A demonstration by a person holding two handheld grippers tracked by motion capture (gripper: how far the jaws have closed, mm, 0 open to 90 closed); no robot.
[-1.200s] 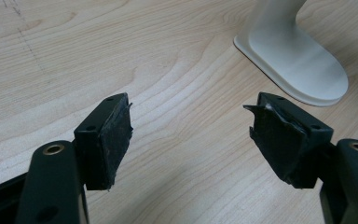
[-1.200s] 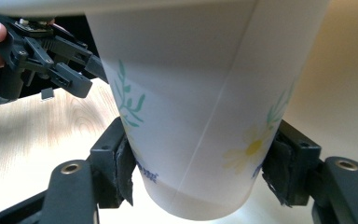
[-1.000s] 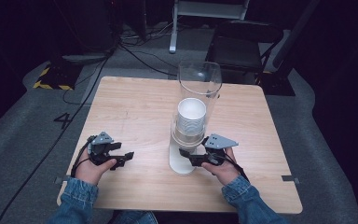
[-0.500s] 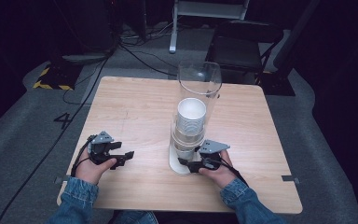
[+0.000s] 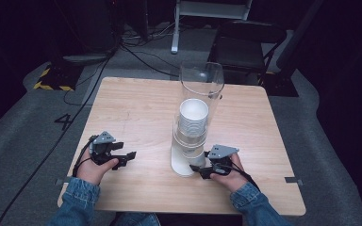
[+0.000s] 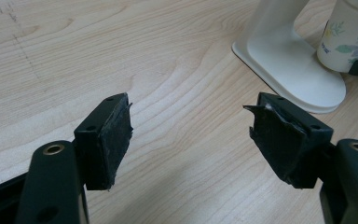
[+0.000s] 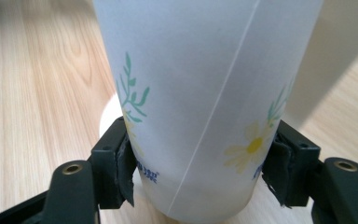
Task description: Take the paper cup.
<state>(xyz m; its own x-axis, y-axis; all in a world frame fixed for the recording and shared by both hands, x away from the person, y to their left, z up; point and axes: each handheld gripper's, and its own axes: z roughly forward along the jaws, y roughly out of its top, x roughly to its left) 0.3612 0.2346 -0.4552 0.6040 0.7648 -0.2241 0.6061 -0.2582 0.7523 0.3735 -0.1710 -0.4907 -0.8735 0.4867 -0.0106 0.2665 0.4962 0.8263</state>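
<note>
A flower-printed paper cup [image 7: 200, 102] is clamped between the pads of the right tongs [image 7: 200, 177] at the foot of a cup dispenser [image 5: 188, 155] near the middle of the bench [image 5: 136, 108] — its lower wall is pressed from both sides, just above its base. The stack of white cups [image 5: 193, 117] is seen above it inside the dispenser's clear tube [image 5: 201, 80]. The left tongs [image 6: 191, 135] are held wide apart with nothing between them, low over bare wood to the left of the dispenser's white base [image 6: 293, 65]. The step in hand is judged to be the drawing of the bottom cup out of the stack. A steady downward pull is called for next — gentle enough that the thin wall is not crushed and only one cup is freed.
</note>
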